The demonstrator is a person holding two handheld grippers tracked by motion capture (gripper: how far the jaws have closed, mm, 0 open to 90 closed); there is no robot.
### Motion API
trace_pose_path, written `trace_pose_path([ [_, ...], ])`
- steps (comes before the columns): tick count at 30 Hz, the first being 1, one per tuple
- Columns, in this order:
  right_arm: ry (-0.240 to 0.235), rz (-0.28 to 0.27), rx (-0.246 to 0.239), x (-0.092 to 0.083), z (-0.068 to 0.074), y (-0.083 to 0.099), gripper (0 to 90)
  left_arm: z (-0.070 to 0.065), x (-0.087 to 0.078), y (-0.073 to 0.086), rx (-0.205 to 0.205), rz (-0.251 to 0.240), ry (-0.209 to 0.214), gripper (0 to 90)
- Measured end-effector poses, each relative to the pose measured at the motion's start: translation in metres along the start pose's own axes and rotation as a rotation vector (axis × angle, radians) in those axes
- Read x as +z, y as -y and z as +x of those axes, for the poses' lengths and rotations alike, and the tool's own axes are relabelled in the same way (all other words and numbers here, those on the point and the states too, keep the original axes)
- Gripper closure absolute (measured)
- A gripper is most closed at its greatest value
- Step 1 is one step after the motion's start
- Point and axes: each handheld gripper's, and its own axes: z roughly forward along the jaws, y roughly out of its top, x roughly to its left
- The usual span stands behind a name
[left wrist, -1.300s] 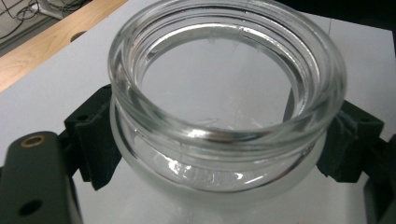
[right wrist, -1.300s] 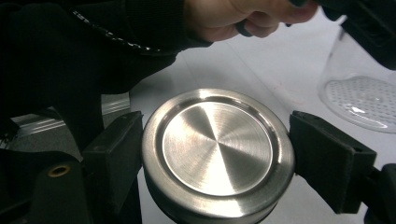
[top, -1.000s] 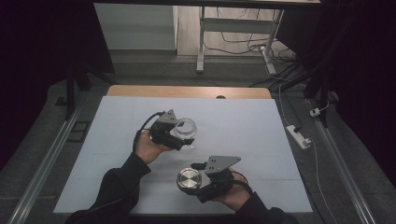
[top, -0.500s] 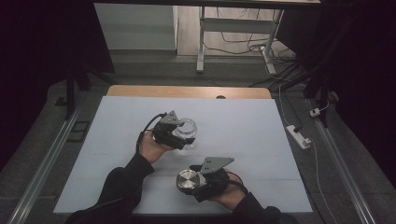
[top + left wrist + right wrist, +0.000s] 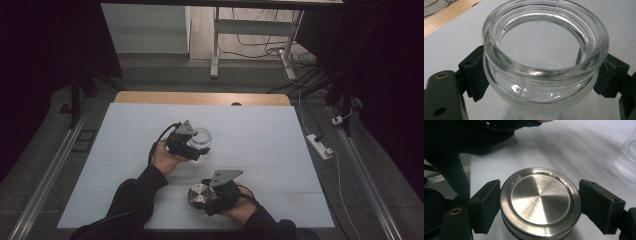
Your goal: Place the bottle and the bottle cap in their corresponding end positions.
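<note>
Gripping a glass jar (image 5: pixel 545 57) by its neck, the left claw (image 5: pixel 196 146) holds it over the worktop (image 5: pixel 260 135); nearer the person, the right claw (image 5: pixel 206 196) clamps a steel lid (image 5: pixel 540 201) between its jaws.

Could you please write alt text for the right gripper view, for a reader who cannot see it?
A round brushed-metal lid sits between the right hand-held gripper's two black jaws, which press its left and right sides, over a white table. A dark sleeve fills the upper left, and the edge of a glass jar shows at far right.
</note>
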Motion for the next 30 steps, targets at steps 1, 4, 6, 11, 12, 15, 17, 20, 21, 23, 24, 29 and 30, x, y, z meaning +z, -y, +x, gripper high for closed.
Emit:
trace_pose_path([
  [1,0.002,0.003,0.002,0.001,-0.001,0.001,19.6,0.0,0.0,0.001,-0.002,0.0,-0.003,15.8],
  [4,0.0,0.018,0.012,0.004,-0.003,0.004,19.6,0.001,0.001,0.002,-0.005,0.0,-0.009,15.8],
  [6,0.0,0.03,0.009,0.006,-0.004,0.005,19.7,0.001,0.002,0.003,-0.005,0.001,-0.014,15.8],
  [11,0.015,0.043,0.011,0.01,-0.006,0.008,19.6,0.001,0.006,0.005,0.0,0.01,-0.016,15.8],
  [12,0.019,0.04,0.011,0.01,-0.007,0.008,19.6,0.001,0.006,0.006,0.005,0.013,-0.018,15.8],
  [15,0.033,0.037,0.014,0.012,-0.008,0.007,19.6,0.0,0.009,0.007,0.011,0.022,-0.02,15.8],
  [17,0.038,0.035,0.014,0.013,-0.009,0.007,19.6,-0.001,0.01,0.007,0.015,0.027,-0.022,15.7],
  [20,0.047,0.037,0.004,0.014,-0.009,0.007,19.6,-0.001,0.013,0.009,0.022,0.044,-0.026,15.7],
  [21,0.049,0.04,0.001,0.014,-0.008,0.007,19.6,-0.001,0.013,0.01,0.02,0.038,-0.024,15.7],
  [23,0.051,0.044,-0.005,0.014,-0.007,0.007,19.5,0.0,0.013,0.011,0.013,0.04,-0.017,15.7],
  [24,0.051,0.045,-0.005,0.014,-0.007,0.007,19.6,0.001,0.013,0.011,0.012,0.039,-0.016,15.7],
  [29,0.049,0.04,0.015,0.013,-0.01,0.007,19.5,0.005,0.013,0.013,-0.006,0.04,0.011,15.5],
  [30,0.053,0.04,0.018,0.012,-0.01,0.007,19.5,0.006,0.012,0.013,-0.009,0.043,0.016,15.4],
])
